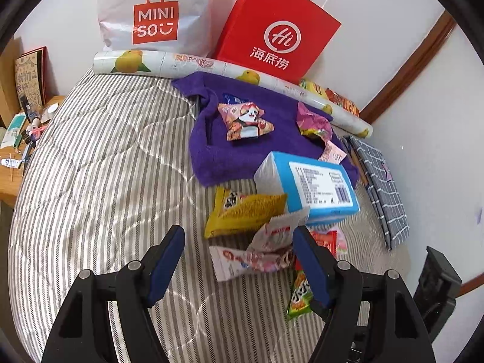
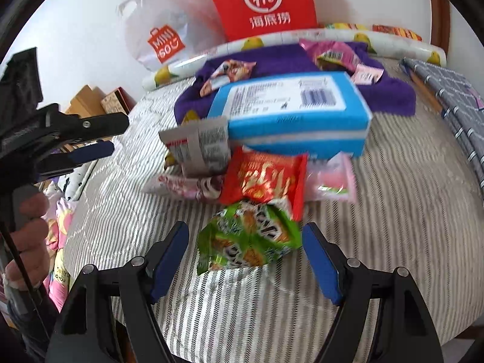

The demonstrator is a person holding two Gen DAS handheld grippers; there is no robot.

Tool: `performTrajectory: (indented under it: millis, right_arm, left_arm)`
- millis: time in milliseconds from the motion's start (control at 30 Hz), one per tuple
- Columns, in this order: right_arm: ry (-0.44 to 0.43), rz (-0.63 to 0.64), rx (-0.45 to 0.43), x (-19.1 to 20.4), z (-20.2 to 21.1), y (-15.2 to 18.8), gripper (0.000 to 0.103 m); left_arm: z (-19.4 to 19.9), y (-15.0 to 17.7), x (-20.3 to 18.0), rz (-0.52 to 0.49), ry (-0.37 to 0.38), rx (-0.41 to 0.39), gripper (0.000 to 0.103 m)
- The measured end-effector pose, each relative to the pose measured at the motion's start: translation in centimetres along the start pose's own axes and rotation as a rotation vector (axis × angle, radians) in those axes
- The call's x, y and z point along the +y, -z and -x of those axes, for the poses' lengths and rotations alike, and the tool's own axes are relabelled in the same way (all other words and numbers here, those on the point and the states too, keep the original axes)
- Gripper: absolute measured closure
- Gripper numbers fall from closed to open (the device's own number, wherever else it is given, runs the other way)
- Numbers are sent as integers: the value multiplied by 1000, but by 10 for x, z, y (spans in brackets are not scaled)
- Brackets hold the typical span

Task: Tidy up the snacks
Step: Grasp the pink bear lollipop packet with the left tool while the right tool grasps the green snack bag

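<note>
Loose snack packets lie heaped on a striped bed cover [image 1: 106,166] beside a blue box [image 1: 314,181]. My left gripper [image 1: 239,231] hovers open over a pink-and-white packet [image 1: 251,257], and its pads stand clear of the packet. A yellow packet [image 1: 242,208] lies just beyond. In the right wrist view, my right gripper [image 2: 245,227] is open around a green packet [image 2: 248,242], with a gap at each pad. A red packet [image 2: 266,178] and the blue box [image 2: 290,112] lie behind it. The left gripper [image 2: 90,151] shows at the left, held by a hand [image 2: 30,227].
A purple towel [image 1: 242,151] holds a panda-print packet [image 1: 246,119] and a pink one [image 1: 311,121]. Behind it are a fruit-print roll [image 1: 211,66], a red paper bag [image 1: 278,30] and a white Miniso bag [image 1: 154,15]. Grey checked fabric [image 1: 384,187] lies right; a cluttered desk [image 1: 18,151] stands left.
</note>
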State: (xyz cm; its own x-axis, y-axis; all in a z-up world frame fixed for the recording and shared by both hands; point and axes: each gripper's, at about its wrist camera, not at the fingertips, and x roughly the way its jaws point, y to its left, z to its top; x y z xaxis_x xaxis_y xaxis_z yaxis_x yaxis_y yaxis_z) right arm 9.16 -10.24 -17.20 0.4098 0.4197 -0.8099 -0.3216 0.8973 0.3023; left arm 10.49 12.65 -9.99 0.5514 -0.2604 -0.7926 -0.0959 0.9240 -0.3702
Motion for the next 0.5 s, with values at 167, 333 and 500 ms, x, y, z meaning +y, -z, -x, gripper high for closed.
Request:
performTrajectory:
  millis: [167, 333, 500]
  right_arm:
    - [53, 8, 16, 5, -20, 4, 26]
    - [127, 71, -7, 8, -29, 13, 34]
    - [127, 108, -19, 2, -17, 21, 43]
  left_arm:
    - [-6, 7, 3, -1, -16, 18, 31]
    - [-14, 13, 2, -5, -25, 34, 31]
    - [-25, 19, 0, -12, -20, 50, 31]
